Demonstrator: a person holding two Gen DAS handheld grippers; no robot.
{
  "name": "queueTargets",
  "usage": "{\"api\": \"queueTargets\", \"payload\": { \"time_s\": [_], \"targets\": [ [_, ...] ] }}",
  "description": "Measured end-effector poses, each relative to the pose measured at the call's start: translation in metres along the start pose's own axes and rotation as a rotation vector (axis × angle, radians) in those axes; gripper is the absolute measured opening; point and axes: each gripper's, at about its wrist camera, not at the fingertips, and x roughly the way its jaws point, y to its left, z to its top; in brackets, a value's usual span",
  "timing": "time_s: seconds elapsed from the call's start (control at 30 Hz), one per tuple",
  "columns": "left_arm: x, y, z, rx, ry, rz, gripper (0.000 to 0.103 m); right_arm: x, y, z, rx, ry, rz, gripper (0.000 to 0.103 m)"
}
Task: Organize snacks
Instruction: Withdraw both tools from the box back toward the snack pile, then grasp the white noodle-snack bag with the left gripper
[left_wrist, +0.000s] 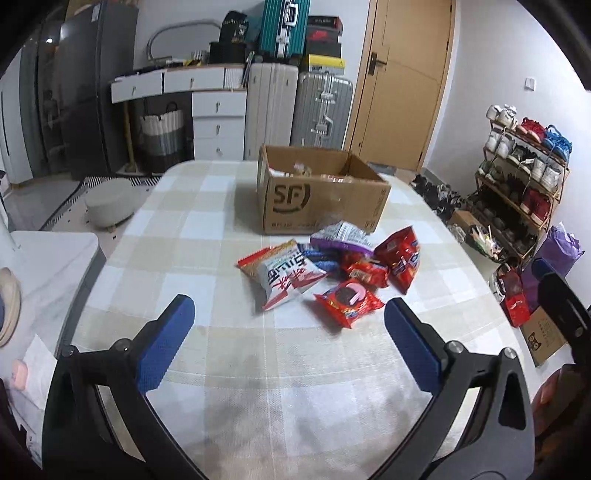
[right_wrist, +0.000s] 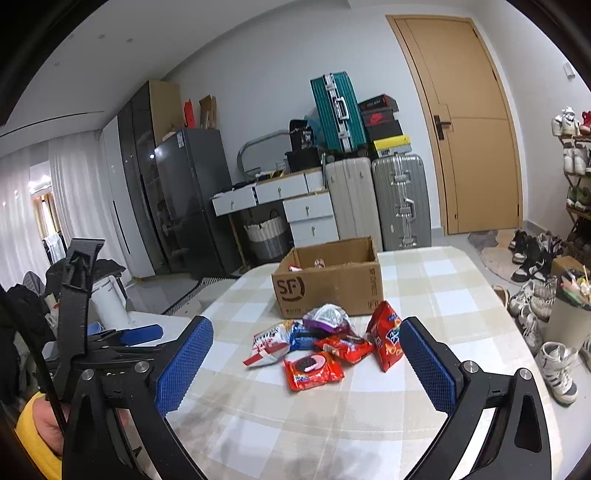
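Observation:
A pile of snack packets lies on the checked tablecloth in front of an open cardboard box (left_wrist: 321, 199) (right_wrist: 328, 284) marked SF. Nearest me is a red cookie packet (left_wrist: 349, 301) (right_wrist: 312, 369). A white and red bag (left_wrist: 282, 275) (right_wrist: 267, 345) lies to its left, a red chip bag (left_wrist: 400, 258) (right_wrist: 386, 334) to its right, and a purple and silver bag (left_wrist: 341, 236) (right_wrist: 325, 317) nearest the box. My left gripper (left_wrist: 288, 312) hangs open above the table, short of the pile. My right gripper (right_wrist: 306, 332) is open too, with the pile between its blue pads in view.
The box holds a few items. The other gripper (right_wrist: 140, 334) and a hand in a yellow sleeve (right_wrist: 40, 424) show at the left of the right wrist view. Shoe racks (left_wrist: 517, 177) stand right of the table, a stool (left_wrist: 107, 201) and suitcases (left_wrist: 321, 107) beyond.

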Motion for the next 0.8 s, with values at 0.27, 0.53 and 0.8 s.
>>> {"api": "queueTargets", "payload": {
  "time_s": [0.27,0.53,0.8],
  "targets": [
    [0.063,0.011,0.006,-0.036,0.091,0.009,0.103,0.037,-0.023,-0.008,0.06,0.1,-0.006,0.102],
    [0.129,0.016,0.028,-0.08,0.197,-0.012,0.103,0.088,-0.046,-0.012,0.02,0.209,-0.07,0.102],
    [0.198,0.023,0.05,-0.134,0.301,-0.007,0.103,0.115,-0.064,-0.009,0.004,0.238,-0.071,0.102]
  ]
}}
